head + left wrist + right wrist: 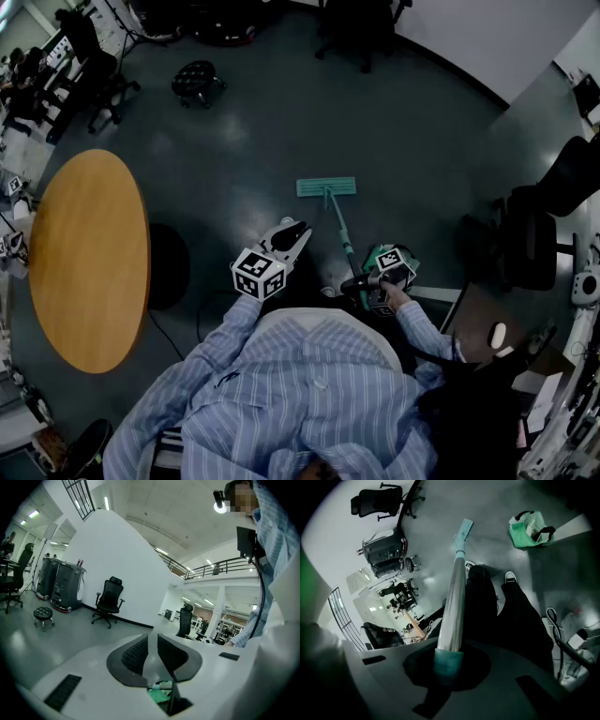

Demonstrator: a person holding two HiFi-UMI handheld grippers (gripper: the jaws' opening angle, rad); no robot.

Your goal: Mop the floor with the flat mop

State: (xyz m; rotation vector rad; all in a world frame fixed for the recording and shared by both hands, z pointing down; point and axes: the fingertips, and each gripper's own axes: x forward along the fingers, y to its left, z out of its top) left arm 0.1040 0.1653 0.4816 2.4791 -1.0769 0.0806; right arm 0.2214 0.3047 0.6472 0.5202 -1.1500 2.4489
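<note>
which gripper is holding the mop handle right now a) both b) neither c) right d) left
c: the right gripper has its jaws shut on the mop handle, while the left gripper has its jaws apart with nothing between them.

Round wooden table [89,258] on the left, black stool [197,80] further back. Also an office chair [108,599] by the wall [117,550], green bag [528,529] too.

Mop handle [454,602] end hidden in right gripper [449,660], distant people [391,592] perhaps seated
</note>
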